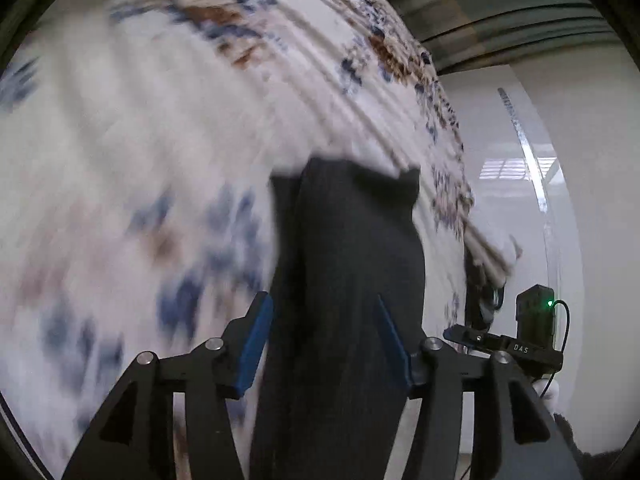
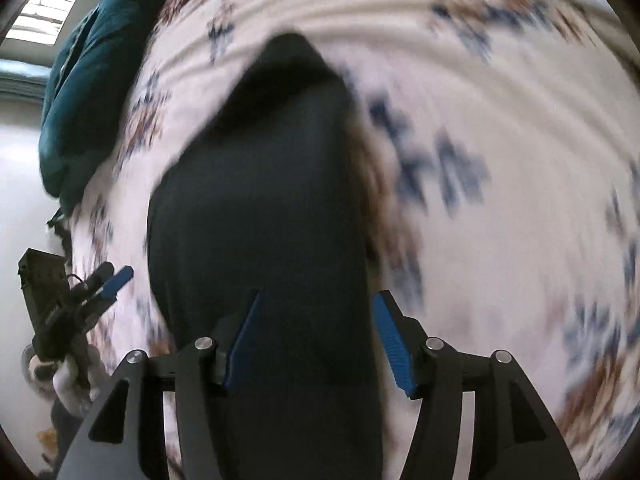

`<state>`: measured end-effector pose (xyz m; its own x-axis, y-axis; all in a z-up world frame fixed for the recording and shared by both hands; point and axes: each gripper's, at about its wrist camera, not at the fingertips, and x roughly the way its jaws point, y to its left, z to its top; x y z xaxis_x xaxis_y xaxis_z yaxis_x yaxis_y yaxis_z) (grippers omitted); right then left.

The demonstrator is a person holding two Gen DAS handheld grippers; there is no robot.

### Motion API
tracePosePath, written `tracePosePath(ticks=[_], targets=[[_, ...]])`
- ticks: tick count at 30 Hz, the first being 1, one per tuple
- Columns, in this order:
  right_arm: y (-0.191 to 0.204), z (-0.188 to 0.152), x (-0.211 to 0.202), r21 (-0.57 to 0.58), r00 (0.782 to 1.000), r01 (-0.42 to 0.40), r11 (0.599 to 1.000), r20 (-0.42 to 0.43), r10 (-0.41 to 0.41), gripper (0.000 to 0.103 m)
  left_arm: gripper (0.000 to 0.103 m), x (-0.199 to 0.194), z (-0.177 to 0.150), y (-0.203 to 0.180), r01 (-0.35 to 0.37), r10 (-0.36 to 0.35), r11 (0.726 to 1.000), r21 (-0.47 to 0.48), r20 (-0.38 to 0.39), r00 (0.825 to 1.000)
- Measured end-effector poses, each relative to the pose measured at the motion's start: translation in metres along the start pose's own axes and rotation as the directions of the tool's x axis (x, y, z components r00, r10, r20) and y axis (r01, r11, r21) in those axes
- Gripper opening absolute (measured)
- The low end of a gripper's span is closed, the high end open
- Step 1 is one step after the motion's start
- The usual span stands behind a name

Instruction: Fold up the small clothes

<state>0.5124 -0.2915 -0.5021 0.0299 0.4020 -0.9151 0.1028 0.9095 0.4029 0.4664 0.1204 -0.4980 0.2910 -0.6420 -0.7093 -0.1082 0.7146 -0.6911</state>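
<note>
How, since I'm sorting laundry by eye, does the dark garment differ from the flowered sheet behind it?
The dark garment is plain and near black; the flowered sheet is white with blue and brown blooms. The garment is a narrow piece in the middle of the view; the sheet spreads far beyond it. The garment looks smooth, while the sheet shows long ridged folds. Both are soft cloth, and both are blurred here.

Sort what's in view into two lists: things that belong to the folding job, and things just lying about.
Job:
- dark garment, between the blue pads of both tools
- left tool
- right tool
- floral sheet underneath

Lying about:
- teal cushion at the sheet's edge
</note>
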Motion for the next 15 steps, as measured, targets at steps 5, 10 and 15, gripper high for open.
tracePosePath(ticks=[5, 10, 15], targets=[[-0.037, -0.111, -0.004, 0.092, 0.991, -0.017, 0.996, -0.13, 0.029, 0.06, 0.05, -0.018, -0.097, 0.004, -0.089, 0.083, 0.995, -0.052, -0.098, 0.992], [-0.064, -0.211, 0.019, 0.152, 0.974, 0.038, 0.988, -0.228, -0.002, 0.06, 0.05, -0.014, -0.196, 0.013, -0.173, 0.143, 0.976, -0.132, -0.21, 0.967], [-0.075, -0.283, 0.049, 0.183, 0.961, 0.088, 0.979, -0.275, -0.035, 0.06, 0.05, -0.007, -0.272, 0.016, -0.227, 0.178, 0.962, -0.15, -0.286, 0.942]])
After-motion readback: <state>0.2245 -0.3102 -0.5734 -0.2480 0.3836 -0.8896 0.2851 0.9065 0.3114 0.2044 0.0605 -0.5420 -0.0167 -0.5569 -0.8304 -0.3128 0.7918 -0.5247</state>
